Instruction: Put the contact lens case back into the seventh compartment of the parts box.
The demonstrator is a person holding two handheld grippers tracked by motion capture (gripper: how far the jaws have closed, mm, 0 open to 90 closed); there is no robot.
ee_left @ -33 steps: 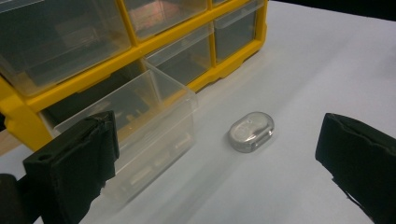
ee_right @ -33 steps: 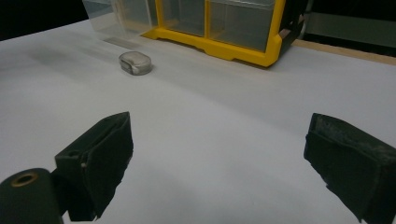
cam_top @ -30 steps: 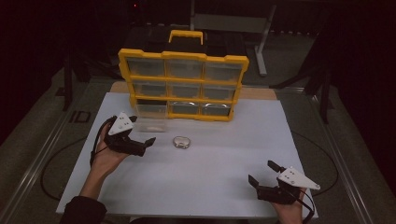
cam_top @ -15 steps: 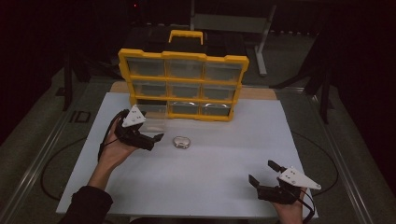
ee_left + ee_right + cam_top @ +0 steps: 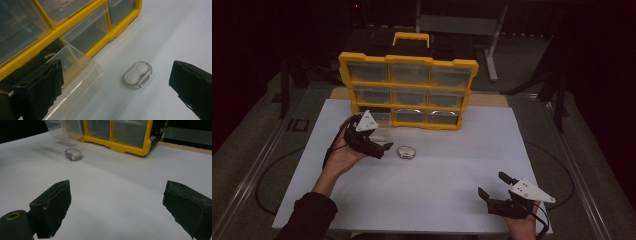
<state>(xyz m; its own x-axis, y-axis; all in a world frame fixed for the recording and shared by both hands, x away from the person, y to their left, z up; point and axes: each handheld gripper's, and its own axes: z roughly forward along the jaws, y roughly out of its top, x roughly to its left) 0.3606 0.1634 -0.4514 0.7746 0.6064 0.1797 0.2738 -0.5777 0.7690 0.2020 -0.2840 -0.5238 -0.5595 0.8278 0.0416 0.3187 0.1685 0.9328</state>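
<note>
A small clear case (image 5: 406, 152) with two white round parts lies on the white table, just in front of the yellow drawer cabinet (image 5: 407, 65). The cabinet's bottom-left clear drawer (image 5: 381, 133) is pulled out onto the table. My left gripper (image 5: 384, 150) hovers open just left of the case, beside the drawer. In the left gripper view the case (image 5: 137, 75) lies between and beyond the black fingers (image 5: 40, 87), with the drawer (image 5: 80, 75) at the left one. My right gripper (image 5: 492, 184) rests open near the table's front right; the case (image 5: 73, 154) lies far ahead of it.
The cabinet (image 5: 117, 135) stands upright at the back of the white table (image 5: 452, 165), its other clear drawers pushed in. A wooden strip (image 5: 492, 100) shows behind it, and dark floor and metal frames surround the table.
My left gripper has moved right and forward, from the table's left part to beside the pulled-out drawer and the case. The right gripper has stayed put.
</note>
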